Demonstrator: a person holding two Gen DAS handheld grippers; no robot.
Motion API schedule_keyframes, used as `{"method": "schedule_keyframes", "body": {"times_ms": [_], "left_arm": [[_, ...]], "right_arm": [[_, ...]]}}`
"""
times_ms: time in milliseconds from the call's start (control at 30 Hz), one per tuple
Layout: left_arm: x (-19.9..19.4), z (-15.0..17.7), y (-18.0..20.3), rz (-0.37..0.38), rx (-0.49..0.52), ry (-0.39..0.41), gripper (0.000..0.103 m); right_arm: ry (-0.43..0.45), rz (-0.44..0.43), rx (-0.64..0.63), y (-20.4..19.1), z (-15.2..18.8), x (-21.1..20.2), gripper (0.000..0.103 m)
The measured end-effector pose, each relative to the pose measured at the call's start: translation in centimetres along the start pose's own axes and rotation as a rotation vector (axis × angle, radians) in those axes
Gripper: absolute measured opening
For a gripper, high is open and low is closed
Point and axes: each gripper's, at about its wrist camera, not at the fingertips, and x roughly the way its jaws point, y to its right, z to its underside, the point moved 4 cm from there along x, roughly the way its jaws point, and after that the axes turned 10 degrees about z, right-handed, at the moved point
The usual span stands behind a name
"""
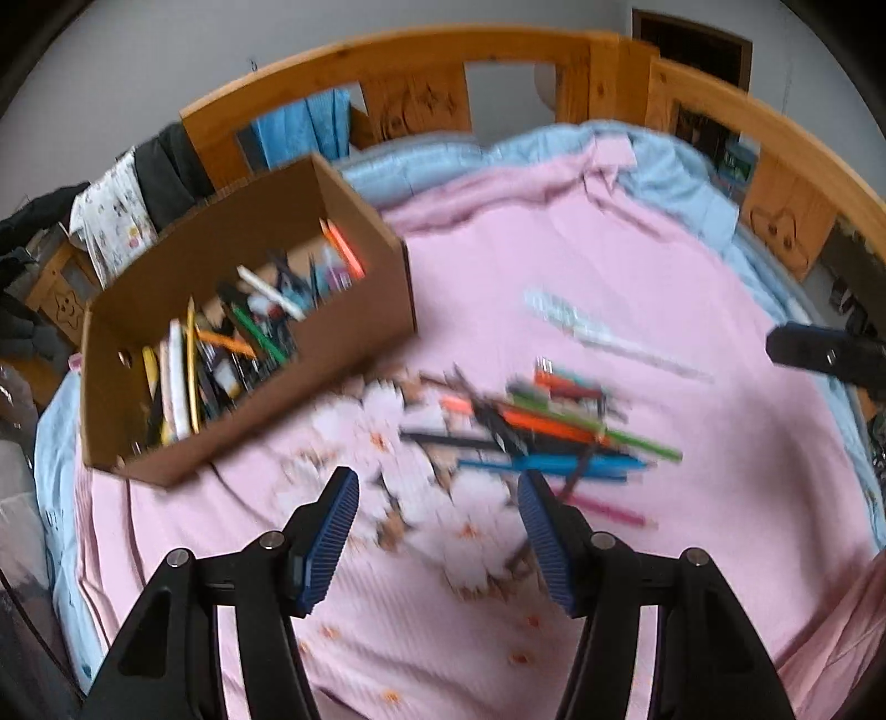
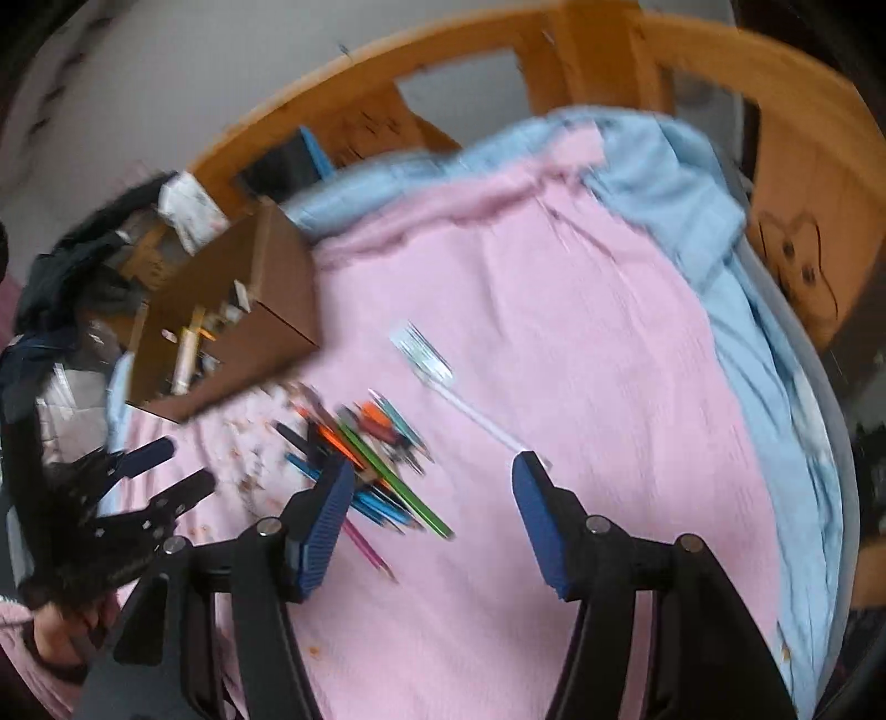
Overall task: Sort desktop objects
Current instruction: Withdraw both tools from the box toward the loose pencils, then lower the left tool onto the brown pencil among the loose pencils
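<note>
A brown cardboard box with several pens and pencils in it stands on the pink blanket at the left. To its right lies a loose pile of pens and pencils, with a clear ruler-like strip beyond it. My left gripper hovers open just in front of the pile, nothing between its fingers. In the right wrist view my right gripper is open and empty too, with the pile by its left finger and the box further left. A pink pencil lies apart, nearest me.
A wooden bed rail curves round the back and right. A light blue quilt is bunched along the far edge. Clothes hang behind the box. A person's hand holds the left gripper.
</note>
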Motion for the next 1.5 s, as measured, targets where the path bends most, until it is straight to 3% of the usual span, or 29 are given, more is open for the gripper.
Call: {"method": "schedule_keyframes", "body": {"times_ms": [133, 267, 433, 600, 733, 933, 1133, 1267, 1500], "left_arm": [[1.5, 2.5, -0.1, -0.001, -0.056, -0.064, 0.061], [2.4, 4.1, 0.1, 0.133, -0.107, -0.057, 0.061], [3.2, 4.7, 1.8, 0.186, 0.021, -0.049, 0.061], [4.3, 5.0, 3.3, 0.213, 0.141, -0.065, 0.061], [4.8, 5.4, 3.8, 0.289, 0.165, -0.074, 0.061], [4.8, 5.0, 4.0, 0.353, 0.185, -0.071, 0.061], [5.5, 4.6, 4.3, 0.357, 0.295, -0.116, 0.061], [6.2, 4.4, 5.1, 0.414, 0.336, -0.140, 0.061], [7.1, 3.7, 4.2, 0.445, 0.324, -0.165, 0.061]], "right_arm": [[-0.059, 0.028, 0.002, 0.5, 0.8, 1.5, 0.061], [-0.085, -0.004, 0.001, 0.3, 1.1, 2.1, 0.061], [-0.143, -0.051, 0.022, 0.0, 1.4, 3.3, 0.061], [-0.171, -0.040, 0.018, -0.1, 1.6, 3.9, 0.062], [-0.182, -0.027, 0.016, -0.1, 1.5, 4.0, 0.072], [-0.216, -0.063, 0.033, -0.1, 1.8, 4.6, 0.072], [-0.231, -0.056, 0.036, -0.1, 1.9, 5.0, 0.072], [-0.236, -0.055, 0.039, 0.0, 2.0, 5.1, 0.072], [-0.244, -0.063, 0.052, 0.1, 2.1, 5.3, 0.073]]}}
